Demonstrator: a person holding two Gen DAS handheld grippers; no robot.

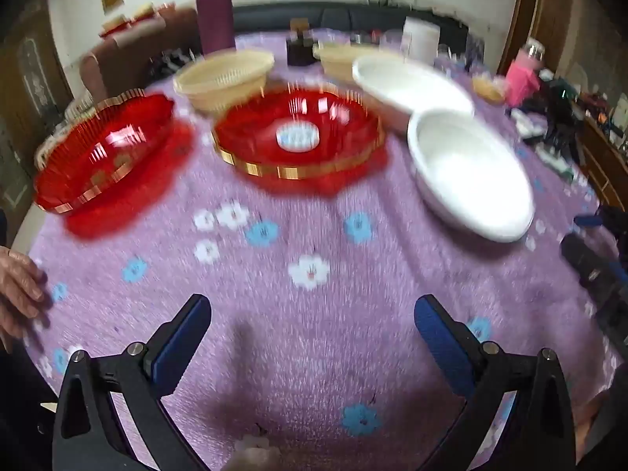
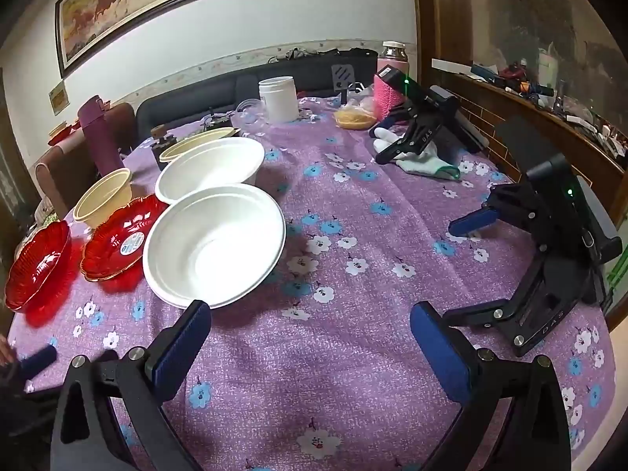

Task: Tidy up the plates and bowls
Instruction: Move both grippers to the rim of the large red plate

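Note:
Two red plates with gold rims sit on the purple flowered cloth: one at the left (image 1: 104, 149) (image 2: 37, 265), one in the middle (image 1: 298, 135) (image 2: 119, 237). Two white bowls lie to their right, a near one (image 1: 469, 174) (image 2: 214, 245) and a far one (image 1: 408, 88) (image 2: 210, 167). Two cream baskets stand behind (image 1: 225, 76) (image 1: 345, 59), also in the right wrist view (image 2: 104, 198) (image 2: 196, 145). My left gripper (image 1: 312, 320) is open and empty above bare cloth. My right gripper (image 2: 310, 327) is open and empty, its left finger (image 2: 184, 337) near the near bowl's rim.
Two spare grippers (image 2: 549, 251) (image 2: 424, 125) rest on the table's right side, one on a white glove (image 2: 424, 163). A purple flask (image 1: 214, 11), a white jar (image 2: 278, 98), a pink bottle (image 1: 524, 74) and a snack dish (image 2: 355, 117) stand at the back. A hand (image 1: 19, 286) rests at the left edge.

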